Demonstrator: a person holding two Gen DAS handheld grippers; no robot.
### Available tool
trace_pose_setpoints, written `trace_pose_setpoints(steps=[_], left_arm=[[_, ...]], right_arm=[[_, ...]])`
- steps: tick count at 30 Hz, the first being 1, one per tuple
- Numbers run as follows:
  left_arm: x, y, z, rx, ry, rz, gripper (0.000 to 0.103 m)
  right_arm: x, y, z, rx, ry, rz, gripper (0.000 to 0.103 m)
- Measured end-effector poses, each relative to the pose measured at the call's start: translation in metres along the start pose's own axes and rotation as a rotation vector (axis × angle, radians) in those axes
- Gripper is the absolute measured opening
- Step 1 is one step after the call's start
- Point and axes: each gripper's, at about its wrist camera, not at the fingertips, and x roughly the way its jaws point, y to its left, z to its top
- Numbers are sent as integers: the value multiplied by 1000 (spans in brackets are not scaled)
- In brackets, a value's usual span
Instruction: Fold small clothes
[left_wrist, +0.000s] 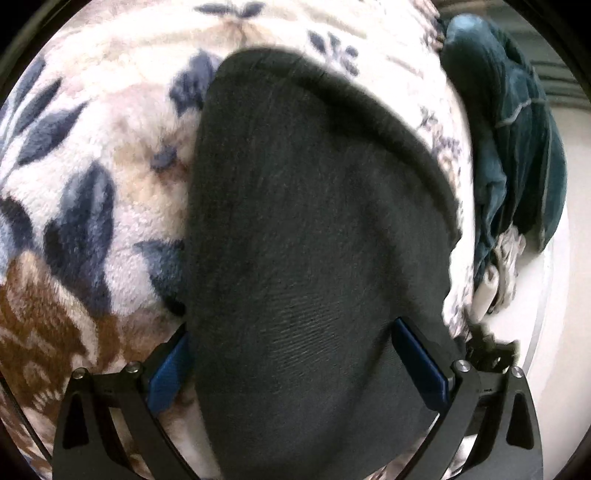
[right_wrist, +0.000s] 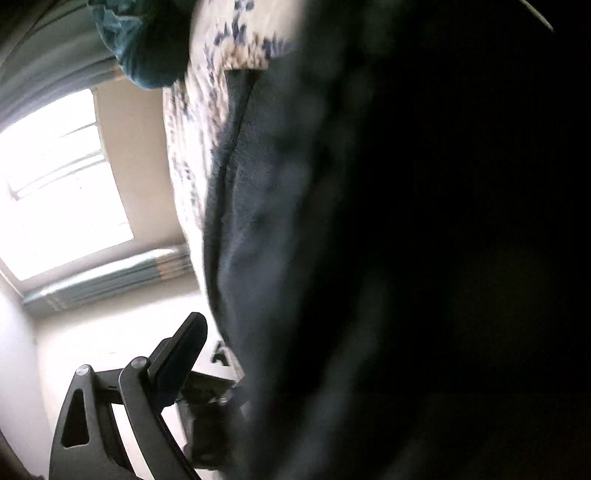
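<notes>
My left tool (left_wrist: 291, 373) stood wide open, its blue pads (left_wrist: 168, 373) either side of the black garment (left_wrist: 314, 229), which draped between them without being pinched. That garment ran from 6 o'clock toward 12 over the floral fleece blanket (left_wrist: 92, 147), with a teal cloth (left_wrist: 517, 129) at 2 o'clock. Of my right tool I saw only one finger (right_wrist: 177, 362) at 7 o'clock; the black garment (right_wrist: 369, 258) hid the other, so I could not tell its opening. It was tilted toward a bright window (right_wrist: 62, 184) at 9 o'clock.
</notes>
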Motion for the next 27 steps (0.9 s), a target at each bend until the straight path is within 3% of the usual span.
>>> trace_pose_setpoints(steps=[1, 2, 3, 4, 10, 15, 20, 27], left_arm=[[-6, -2, 0, 2, -44, -34, 94], [-13, -6, -1, 12, -95, -60, 79], [-15, -9, 0, 20, -104, -58, 36], [-17, -12, 1, 23, -101, -53, 21], [-51, -34, 9, 58, -144, -97, 20], [-79, -68, 51, 107, -177, -140, 20], [-91, -119, 133, 201, -201, -154, 20], [-73, -164, 280, 319, -200, -96, 21]], right_arm=[[0, 4, 0, -14, -1, -21, 91], [-1, 7, -2, -28, -3, -47, 66], [-3, 7, -4, -41, -5, -73, 43], [-5, 7, -5, -41, -13, -66, 42], [-19, 52, -11, -105, -69, -59, 35], [-20, 113, 1, -176, -93, -18, 34], [-2, 178, 41, -231, -140, 39, 34], [75, 259, 144, -284, -218, 112, 34]])
